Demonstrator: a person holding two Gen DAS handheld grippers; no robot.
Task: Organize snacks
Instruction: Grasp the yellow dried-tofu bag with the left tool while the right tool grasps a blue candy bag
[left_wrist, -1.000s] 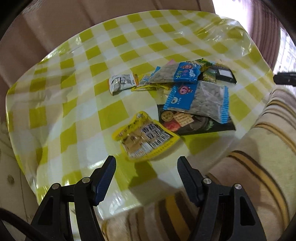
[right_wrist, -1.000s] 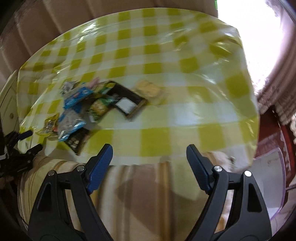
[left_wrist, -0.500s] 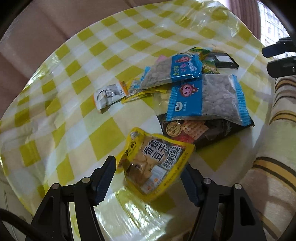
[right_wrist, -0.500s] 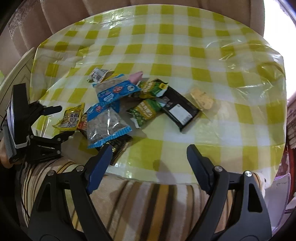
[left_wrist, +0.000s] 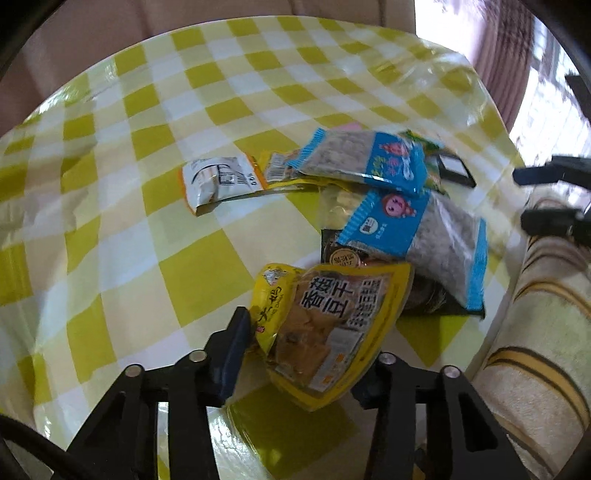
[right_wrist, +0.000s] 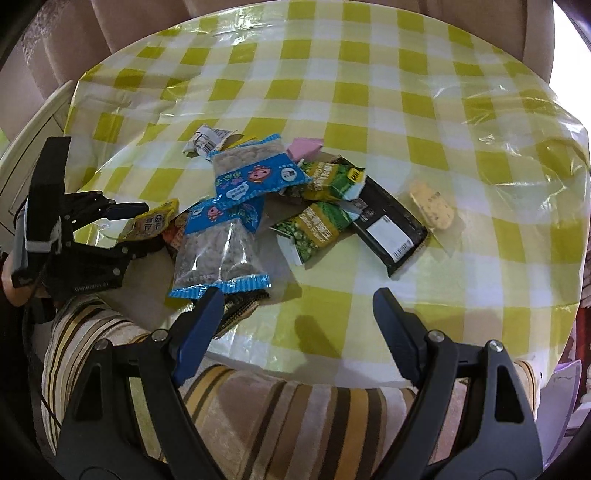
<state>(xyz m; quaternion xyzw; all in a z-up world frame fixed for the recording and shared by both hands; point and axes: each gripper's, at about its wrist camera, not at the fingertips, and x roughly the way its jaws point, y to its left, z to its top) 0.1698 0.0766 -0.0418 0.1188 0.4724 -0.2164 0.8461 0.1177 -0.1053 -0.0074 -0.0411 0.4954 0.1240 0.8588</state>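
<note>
Left gripper (left_wrist: 306, 354) is closing on the yellow tofu pouch (left_wrist: 332, 317) at the near edge of the table (left_wrist: 184, 266); its jaws have just been narrowing, and the pouch is buckling and tilting up between them, so I'm reading it as clamped, though the right-hand pad is hidden behind the pouch. Right gripper (right_wrist: 295, 314) is hovering with its jaws wide apart and nothing between them, over the near table edge just beside the lower blue seed bag (right_wrist: 221, 251). Task is looking barely started: everything else is still sitting in one loose heap mid-table, namely the upper blue seed bag (right_wrist: 255, 173), two green packs (right_wrist: 317, 221), the black bar pack (right_wrist: 388, 225), a pink packet (right_wrist: 304, 146), a white-and-orange sachet (left_wrist: 218, 177) and a dark cracker pack (left_wrist: 424, 291) lying under the lower blue bag. One pale biscuit (right_wrist: 432, 205) in clear wrap is lying just beside the black pack, apart from the heap. No bin, tray or sorted row is showing in either view, so I can't tell where the items are going. Remaining, by my judgement: lift the yellow pouch clear, then work through the whole pile.
</note>
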